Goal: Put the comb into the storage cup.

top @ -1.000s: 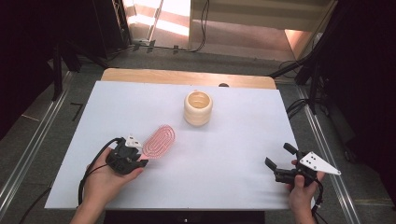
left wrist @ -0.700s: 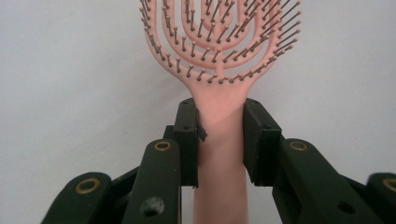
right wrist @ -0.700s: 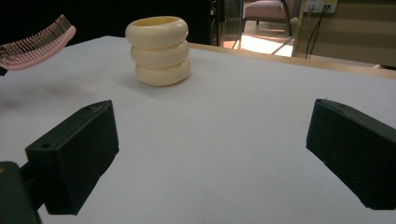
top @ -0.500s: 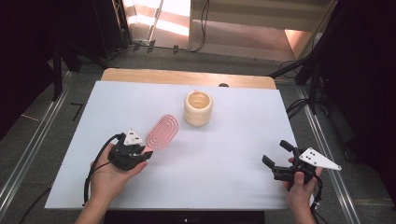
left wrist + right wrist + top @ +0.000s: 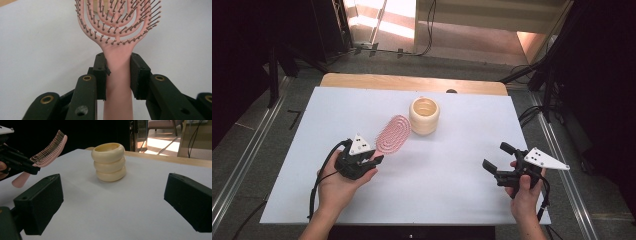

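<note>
A pink hairbrush [image 5: 393, 134] is held by its handle [image 5: 117, 62] in my left gripper [image 5: 374, 159], which is shut on it. In the right gripper view the hairbrush [image 5: 51, 146] hangs above the white table [image 5: 437, 200], tilted with its head up, just left of a cream ribbed cup [image 5: 424, 116]. The cup [image 5: 108, 161] stands upright at the middle of the table. My right gripper [image 5: 495, 155] hovers near the table's right front, open, with nothing between its jaws. It points toward the cup.
A strip of wooden tabletop [image 5: 412, 82] shows beyond the white sheet. Dark stands and cables [image 5: 537, 107] surround the table. Bare white surface lies between the two grippers.
The brush head has risen off the table and swung toward the cup. The right gripper has lifted and shifted slightly inward. Both grips look unchanged.
</note>
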`<state>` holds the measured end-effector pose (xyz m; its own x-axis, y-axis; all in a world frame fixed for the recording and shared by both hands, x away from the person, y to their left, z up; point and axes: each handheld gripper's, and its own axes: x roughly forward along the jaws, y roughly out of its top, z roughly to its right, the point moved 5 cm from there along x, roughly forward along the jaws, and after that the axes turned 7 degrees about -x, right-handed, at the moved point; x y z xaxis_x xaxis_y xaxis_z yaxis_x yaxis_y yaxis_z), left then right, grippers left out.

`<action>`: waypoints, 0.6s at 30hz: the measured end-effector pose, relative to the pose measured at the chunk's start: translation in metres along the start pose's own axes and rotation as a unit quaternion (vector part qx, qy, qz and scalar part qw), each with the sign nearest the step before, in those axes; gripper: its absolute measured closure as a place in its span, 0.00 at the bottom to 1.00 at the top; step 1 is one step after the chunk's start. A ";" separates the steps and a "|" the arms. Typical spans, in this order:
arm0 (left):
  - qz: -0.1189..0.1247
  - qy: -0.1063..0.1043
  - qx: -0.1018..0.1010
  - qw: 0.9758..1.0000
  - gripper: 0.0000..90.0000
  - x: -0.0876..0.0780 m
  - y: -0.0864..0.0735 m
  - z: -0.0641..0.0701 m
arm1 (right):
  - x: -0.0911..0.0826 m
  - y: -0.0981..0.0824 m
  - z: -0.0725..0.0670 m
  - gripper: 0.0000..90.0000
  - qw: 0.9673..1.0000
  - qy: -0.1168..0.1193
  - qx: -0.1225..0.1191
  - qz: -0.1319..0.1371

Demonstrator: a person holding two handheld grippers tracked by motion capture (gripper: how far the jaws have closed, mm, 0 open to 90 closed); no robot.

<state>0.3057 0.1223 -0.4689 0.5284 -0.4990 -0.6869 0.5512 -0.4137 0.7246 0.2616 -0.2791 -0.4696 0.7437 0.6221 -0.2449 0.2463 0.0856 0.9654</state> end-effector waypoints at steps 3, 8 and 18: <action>0.014 0.002 -0.001 1.000 0.79 -0.001 0.002 0.000 | 0.007 0.007 -0.005 0.01 1.000 0.007 -0.002 -0.001; 0.027 0.000 -0.003 1.000 0.79 -0.001 0.007 0.002 | 0.019 0.018 -0.013 0.01 1.000 0.018 -0.003 0.000; 0.063 0.003 0.003 0.998 0.79 0.001 0.017 0.009 | 0.040 0.038 -0.028 0.01 0.999 0.041 0.006 -0.001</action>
<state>0.3097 0.1080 -0.4572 0.5968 -0.5436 -0.5902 0.4766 -0.3516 0.8057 0.2835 -0.2296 -0.4400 0.6906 0.6831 -0.2378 0.2553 0.0773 0.9638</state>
